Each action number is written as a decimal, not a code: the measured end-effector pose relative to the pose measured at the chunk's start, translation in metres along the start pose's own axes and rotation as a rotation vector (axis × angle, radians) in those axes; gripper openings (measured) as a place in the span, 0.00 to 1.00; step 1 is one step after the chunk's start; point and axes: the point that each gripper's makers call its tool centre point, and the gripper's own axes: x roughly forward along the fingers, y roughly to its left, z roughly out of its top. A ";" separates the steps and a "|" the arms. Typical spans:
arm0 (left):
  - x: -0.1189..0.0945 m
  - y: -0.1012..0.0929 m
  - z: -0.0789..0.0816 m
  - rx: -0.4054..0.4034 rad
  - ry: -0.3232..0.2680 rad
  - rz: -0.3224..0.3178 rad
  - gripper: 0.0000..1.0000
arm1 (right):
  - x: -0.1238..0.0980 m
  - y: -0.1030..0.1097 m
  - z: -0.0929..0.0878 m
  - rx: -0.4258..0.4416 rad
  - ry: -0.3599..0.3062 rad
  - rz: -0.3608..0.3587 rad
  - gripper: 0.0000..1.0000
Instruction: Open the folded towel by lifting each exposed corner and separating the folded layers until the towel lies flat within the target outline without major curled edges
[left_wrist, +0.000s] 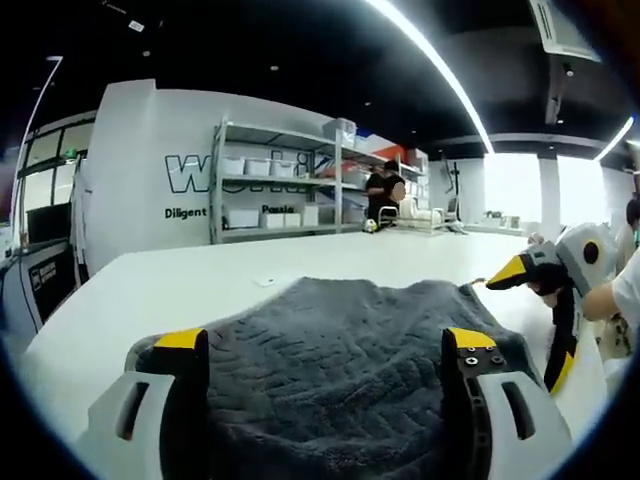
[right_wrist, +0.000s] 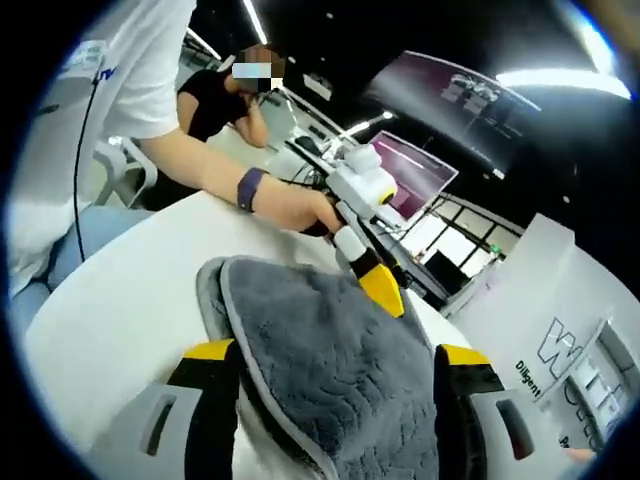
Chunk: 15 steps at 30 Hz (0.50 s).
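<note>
I am holding both tools over the grey towel (left_wrist: 340, 370), which is lying bunched on the white table (left_wrist: 150, 290). In the left gripper view my left gripper (left_wrist: 335, 350) is standing with its yellow-tipped jaws spread wide, the towel's folds filling the gap between them; I cannot tell whether either jaw is touching the cloth. At the towel's far right edge my right gripper (left_wrist: 497, 282) is coming in, its yellow tip just at the hem. In the right gripper view the right gripper (right_wrist: 335, 362) is likewise spread, with the towel's piped edge running between the jaws. Beyond the towel the left gripper (right_wrist: 380, 285) is pointing down at the cloth, held by a hand (right_wrist: 305, 212) wearing a dark wristband (right_wrist: 250, 187).
</note>
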 end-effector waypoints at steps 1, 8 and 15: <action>0.000 0.000 0.000 -0.003 -0.002 0.000 0.95 | 0.001 0.001 0.002 -0.018 -0.001 -0.002 0.77; 0.000 0.003 0.000 -0.014 -0.001 0.002 0.95 | 0.003 0.015 0.007 -0.140 0.006 0.011 0.54; 0.000 0.003 0.000 -0.013 0.000 0.007 0.95 | 0.004 0.020 0.002 -0.223 0.042 0.025 0.30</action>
